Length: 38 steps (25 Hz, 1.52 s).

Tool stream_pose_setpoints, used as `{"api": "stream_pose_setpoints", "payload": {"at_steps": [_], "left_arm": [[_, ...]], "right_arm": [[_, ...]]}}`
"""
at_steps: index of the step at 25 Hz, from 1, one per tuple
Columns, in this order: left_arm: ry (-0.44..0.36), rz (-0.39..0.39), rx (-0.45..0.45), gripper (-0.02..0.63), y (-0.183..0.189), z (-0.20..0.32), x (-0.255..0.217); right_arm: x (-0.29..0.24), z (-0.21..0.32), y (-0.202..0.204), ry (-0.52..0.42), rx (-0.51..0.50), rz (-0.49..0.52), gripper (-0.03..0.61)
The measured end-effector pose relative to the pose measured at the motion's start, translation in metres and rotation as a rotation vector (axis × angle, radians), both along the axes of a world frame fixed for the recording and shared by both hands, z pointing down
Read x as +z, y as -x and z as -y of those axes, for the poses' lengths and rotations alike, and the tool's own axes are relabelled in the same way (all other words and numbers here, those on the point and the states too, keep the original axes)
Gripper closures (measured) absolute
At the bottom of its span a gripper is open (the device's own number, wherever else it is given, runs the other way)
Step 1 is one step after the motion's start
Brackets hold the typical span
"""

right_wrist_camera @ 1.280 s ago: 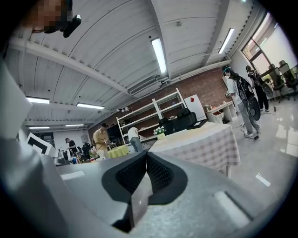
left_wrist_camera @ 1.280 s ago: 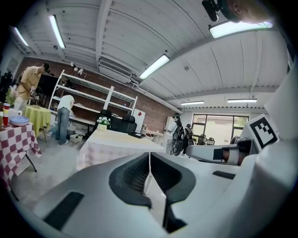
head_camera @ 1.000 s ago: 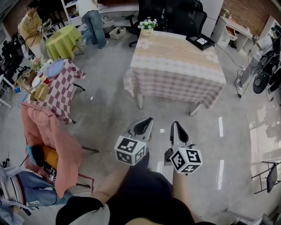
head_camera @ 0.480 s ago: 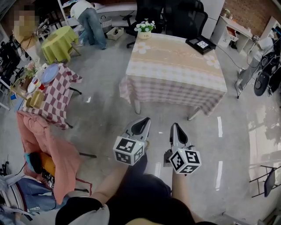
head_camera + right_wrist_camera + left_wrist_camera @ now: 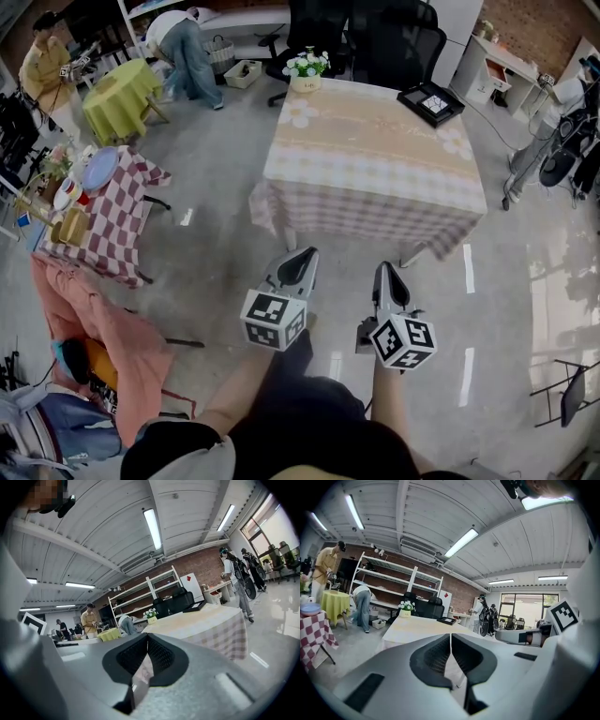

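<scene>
In the head view my left gripper (image 5: 302, 259) and right gripper (image 5: 385, 274) hang side by side over the grey floor, a short way from the near edge of a table with a beige checked cloth (image 5: 375, 159). Both are shut with nothing between the jaws. The left gripper view shows its jaws (image 5: 450, 637) closed tip to tip, the table (image 5: 417, 623) ahead. The right gripper view shows its jaws (image 5: 147, 637) closed too, the table (image 5: 206, 618) ahead to the right. A flower pot (image 5: 307, 66) and a black tray (image 5: 430, 103) sit on the table's far side.
A red checked table (image 5: 103, 216) with dishes stands left, a pink-draped chair (image 5: 89, 319) nearer me. A yellow-green table (image 5: 117, 94) and two people (image 5: 183, 37) are far left. Black office chairs (image 5: 375, 37) stand behind the table. Another person (image 5: 553, 122) stands right.
I have moved closer to the checked-cloth table; it sits nearer and larger in all views. Both grippers stay shut and side by side.
</scene>
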<state>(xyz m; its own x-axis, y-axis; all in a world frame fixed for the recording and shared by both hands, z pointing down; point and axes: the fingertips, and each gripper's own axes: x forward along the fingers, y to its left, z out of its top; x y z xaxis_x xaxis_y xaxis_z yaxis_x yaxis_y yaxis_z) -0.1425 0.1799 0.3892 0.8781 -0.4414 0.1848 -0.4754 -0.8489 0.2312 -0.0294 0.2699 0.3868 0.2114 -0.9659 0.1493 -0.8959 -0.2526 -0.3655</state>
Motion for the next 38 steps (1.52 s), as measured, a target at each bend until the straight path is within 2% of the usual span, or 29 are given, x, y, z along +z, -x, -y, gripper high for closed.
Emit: {"api": "stream_pose_setpoints", "payload": {"at_steps": [14,28,38], "left_arm": [[-0.007,0.005,0.008,0.595,-0.034,0.070,-0.010],[-0.001,-0.001,0.028,0.595,-0.056,0.133,-0.006],[-0.002,-0.002,0.021,0.595,-0.063,0.171,-0.003]], "right_arm": [[-0.009,0.069,-0.031,0.016,0.010,-0.031,0.574],[-0.009,0.124,-0.051,0.020,0.047,-0.059,0.574],[-0.010,0.165,-0.056,0.013,0.033,-0.070,0.574]]}}
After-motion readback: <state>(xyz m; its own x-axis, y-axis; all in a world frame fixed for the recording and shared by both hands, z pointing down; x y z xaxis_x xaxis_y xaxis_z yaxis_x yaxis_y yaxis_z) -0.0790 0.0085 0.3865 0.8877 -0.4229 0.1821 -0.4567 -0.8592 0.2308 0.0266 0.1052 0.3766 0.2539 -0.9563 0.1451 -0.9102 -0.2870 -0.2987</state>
